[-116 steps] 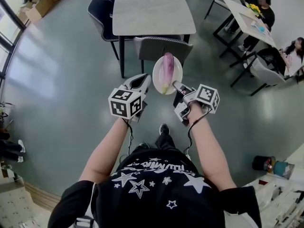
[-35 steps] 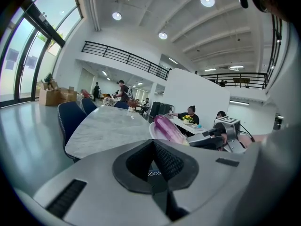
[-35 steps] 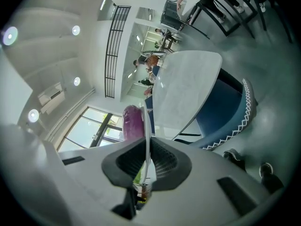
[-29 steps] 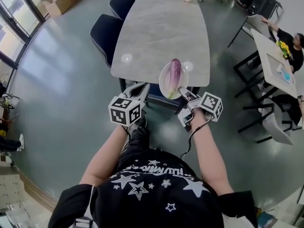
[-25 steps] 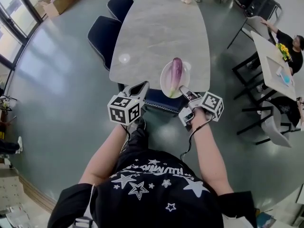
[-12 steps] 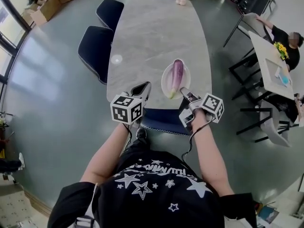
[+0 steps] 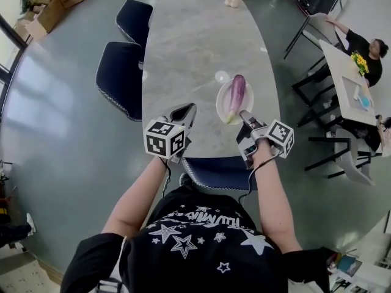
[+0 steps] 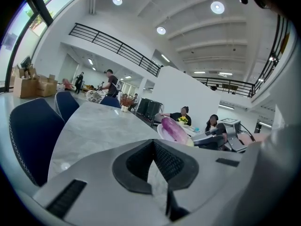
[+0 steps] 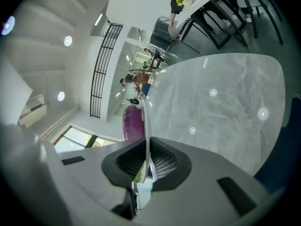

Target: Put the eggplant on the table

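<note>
My right gripper (image 7: 247, 119) pinches the rim of the plate (image 7: 222, 104), eggplant (image 7: 236, 92) aboard, seemingly just above the table (image 7: 183, 54); my left gripper (image 7: 185, 112) is closed, empty. Next: lower level, release.

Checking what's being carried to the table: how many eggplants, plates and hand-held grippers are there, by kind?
Eggplant: 1
Plate: 1
Hand-held gripper: 2, left hand-held gripper and right hand-held gripper
Total: 4

Glossy eggplant (image 7: 237, 92), smooth plate (image 7: 222, 104), polished table (image 7: 195, 54)
</note>
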`<control>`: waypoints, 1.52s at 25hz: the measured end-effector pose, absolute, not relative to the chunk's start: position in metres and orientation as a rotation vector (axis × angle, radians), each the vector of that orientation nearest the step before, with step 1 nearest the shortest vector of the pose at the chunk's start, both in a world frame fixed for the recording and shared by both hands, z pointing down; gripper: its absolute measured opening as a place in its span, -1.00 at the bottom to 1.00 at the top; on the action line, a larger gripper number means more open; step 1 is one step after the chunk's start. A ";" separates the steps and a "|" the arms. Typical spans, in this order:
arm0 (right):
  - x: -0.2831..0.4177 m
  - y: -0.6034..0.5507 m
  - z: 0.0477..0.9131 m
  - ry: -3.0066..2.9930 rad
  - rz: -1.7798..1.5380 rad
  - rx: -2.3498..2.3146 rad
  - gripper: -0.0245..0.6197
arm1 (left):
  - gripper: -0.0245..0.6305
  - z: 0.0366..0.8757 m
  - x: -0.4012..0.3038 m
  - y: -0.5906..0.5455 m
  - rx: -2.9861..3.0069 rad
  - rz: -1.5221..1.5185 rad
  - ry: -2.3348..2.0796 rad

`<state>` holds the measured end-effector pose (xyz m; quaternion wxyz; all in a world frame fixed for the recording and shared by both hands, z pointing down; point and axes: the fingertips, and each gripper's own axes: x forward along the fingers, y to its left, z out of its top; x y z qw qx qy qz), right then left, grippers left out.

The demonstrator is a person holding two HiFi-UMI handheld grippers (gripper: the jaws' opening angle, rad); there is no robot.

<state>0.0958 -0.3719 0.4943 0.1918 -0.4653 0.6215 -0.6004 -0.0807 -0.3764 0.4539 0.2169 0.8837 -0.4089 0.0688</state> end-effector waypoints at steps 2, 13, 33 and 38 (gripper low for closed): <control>0.095 -0.384 0.494 1.733 -1.675 -1.332 -0.85 | -0.90 0.455 -0.084 -0.385 2.475 0.209 -1.104; 0.092 -0.444 0.496 1.732 -1.678 -1.390 -0.86 | -0.90 0.470 -0.091 -0.430 2.437 0.185 -1.058; 0.089 -0.545 0.582 1.709 -1.888 -1.316 -0.86 | -0.90 0.515 -0.077 -0.543 2.336 0.265 -1.154; 0.082 -0.550 0.605 1.708 -1.930 -1.336 -0.85 | -0.90 0.533 -0.077 -0.551 2.302 0.269 -1.151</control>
